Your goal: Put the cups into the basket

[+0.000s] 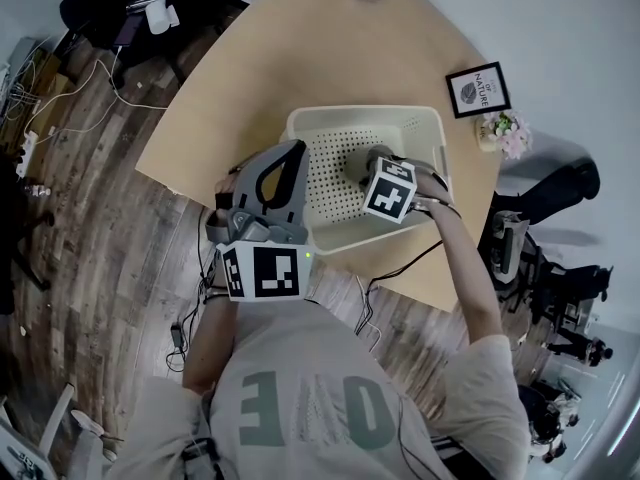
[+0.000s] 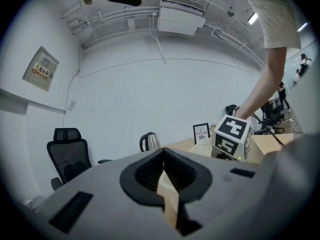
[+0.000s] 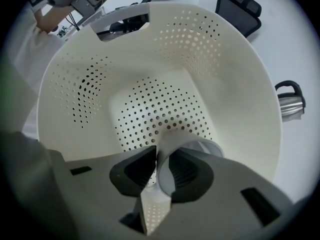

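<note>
Grey cup (image 3: 167, 143) wall sits pinched in the right tool (image 3: 159, 156): one jaw is inside the cup and the other outside, both closed tight on the thin wall. The cup's open rim curves away past the jaws. From the head view, the person's right forearm (image 1: 462, 258) stretches forward from a short sleeve, crosses the near edge of the wooden bench (image 1: 330, 58) and angles down, so the tool and its marker cube are inside the basket (image 3: 240, 84). The cup is low over the basket's perforated floor, towards the right-hand wall. No view shows whether it touches the floor.

The left tool (image 2: 163, 156) is held close to the body on a bent arm. It is raised at the bench's near-left edge, just beside the basket's left wall, and points forward across the room. Its jaws are drawn together, with nothing between them, only a sliver of bench colour showing below the tips.

The cream plastic basket has rounded corners and rows of small holes. It stands near the front of the bench. Behind it on the bench are a steel kettle (image 2: 150, 141), a framed print (image 1: 478, 89) and a small pot of flowers (image 1: 505, 133). A black office chair (image 2: 67, 156) stands off to the left by the wall.
</note>
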A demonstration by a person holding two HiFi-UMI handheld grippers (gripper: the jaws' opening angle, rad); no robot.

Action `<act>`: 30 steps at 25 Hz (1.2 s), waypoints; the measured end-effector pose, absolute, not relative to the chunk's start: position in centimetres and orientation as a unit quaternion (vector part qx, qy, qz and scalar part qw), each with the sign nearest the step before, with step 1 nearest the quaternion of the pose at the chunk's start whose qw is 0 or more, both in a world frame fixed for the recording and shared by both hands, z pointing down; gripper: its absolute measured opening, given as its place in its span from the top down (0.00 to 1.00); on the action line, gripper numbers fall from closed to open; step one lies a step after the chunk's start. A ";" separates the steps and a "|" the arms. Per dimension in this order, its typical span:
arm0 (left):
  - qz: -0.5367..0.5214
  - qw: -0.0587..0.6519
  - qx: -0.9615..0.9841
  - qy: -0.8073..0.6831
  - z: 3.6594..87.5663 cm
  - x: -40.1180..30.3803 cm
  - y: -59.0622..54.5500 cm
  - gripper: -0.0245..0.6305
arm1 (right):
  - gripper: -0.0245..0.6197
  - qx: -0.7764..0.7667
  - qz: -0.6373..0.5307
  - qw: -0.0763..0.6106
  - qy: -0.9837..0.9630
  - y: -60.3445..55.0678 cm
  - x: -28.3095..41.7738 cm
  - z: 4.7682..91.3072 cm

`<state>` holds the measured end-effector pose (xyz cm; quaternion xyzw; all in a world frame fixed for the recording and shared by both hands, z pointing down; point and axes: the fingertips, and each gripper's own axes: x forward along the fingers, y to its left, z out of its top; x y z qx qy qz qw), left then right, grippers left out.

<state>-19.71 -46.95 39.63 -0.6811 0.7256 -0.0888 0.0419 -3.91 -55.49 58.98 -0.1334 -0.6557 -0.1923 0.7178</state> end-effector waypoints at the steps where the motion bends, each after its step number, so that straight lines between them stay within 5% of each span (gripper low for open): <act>1: -0.089 0.044 -0.682 0.724 39.5 -19.7 -46.9 0.95 | 0.85 -0.129 -0.189 0.717 -0.658 -55.5 -3.9 58.8; 8: -0.076 0.060 -0.695 0.712 37.7 -18.9 -46.3 0.95 | 0.85 -0.079 -0.165 0.688 -0.702 -55.2 -4.3 54.8; 14: -0.073 0.094 -0.714 0.690 34.7 -17.0 -46.0 0.95 | 0.86 0.004 -0.147 0.585 -0.798 -54.1 -5.6 47.2; 18: -0.080 0.120 -0.729 0.669 32.7 -14.6 -46.4 0.95 | 0.96 0.107 -0.175 0.446 -0.871 -53.7 -5.6 39.5; 24: -0.079 0.179 -0.752 0.630 28.7 -10.4 -46.3 0.95 | 0.96 0.295 -0.253 0.214 -0.896 -49.5 -3.1 27.1; 30: -0.087 0.232 -0.758 0.603 24.4 -8.2 -45.1 0.95 | 0.96 0.403 -0.142 -0.032 -0.904 -44.8 2.4 20.7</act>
